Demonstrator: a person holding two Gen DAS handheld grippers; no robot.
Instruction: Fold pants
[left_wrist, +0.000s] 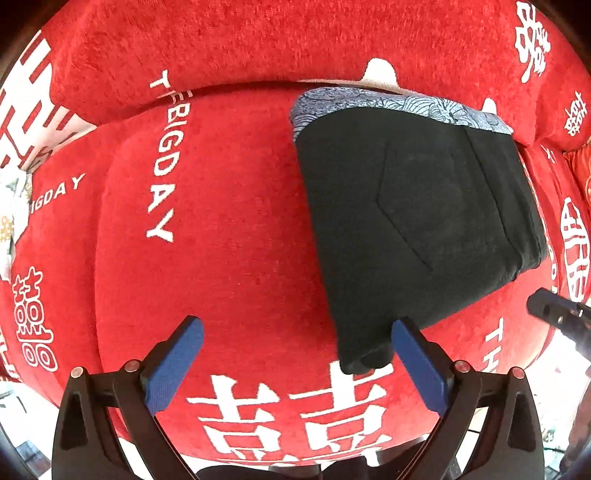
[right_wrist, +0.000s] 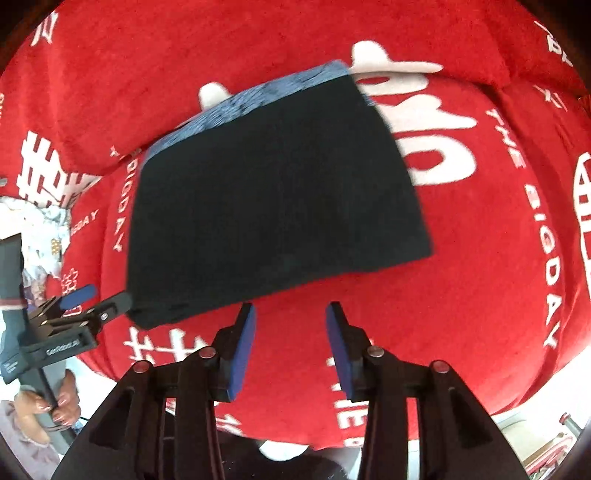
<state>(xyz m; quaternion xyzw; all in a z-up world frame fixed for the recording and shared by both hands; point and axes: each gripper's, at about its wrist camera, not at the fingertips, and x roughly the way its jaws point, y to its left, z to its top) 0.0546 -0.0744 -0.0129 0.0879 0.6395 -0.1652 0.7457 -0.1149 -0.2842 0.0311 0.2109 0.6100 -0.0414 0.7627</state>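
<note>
The black pants (left_wrist: 417, 229) lie folded into a thick rectangle on the red sofa seat (left_wrist: 236, 236), with a blue-grey patterned waistband (left_wrist: 406, 105) at the far edge. My left gripper (left_wrist: 297, 363) is open and empty, just in front of the fold's near left corner. In the right wrist view the pants (right_wrist: 273, 199) fill the centre. My right gripper (right_wrist: 290, 343) is open and empty, just in front of the near edge. The left gripper (right_wrist: 99, 302) shows there beside the fold's left corner. The right gripper's tip (left_wrist: 554, 314) shows at the right edge of the left wrist view.
The sofa has a red cover with white characters and "THE BIG DAY" lettering (left_wrist: 160, 158). Its backrest (left_wrist: 258, 48) rises behind the pants. A red cushion (left_wrist: 580, 158) sits at the far right. The seat's front edge (right_wrist: 535, 391) drops to a pale floor.
</note>
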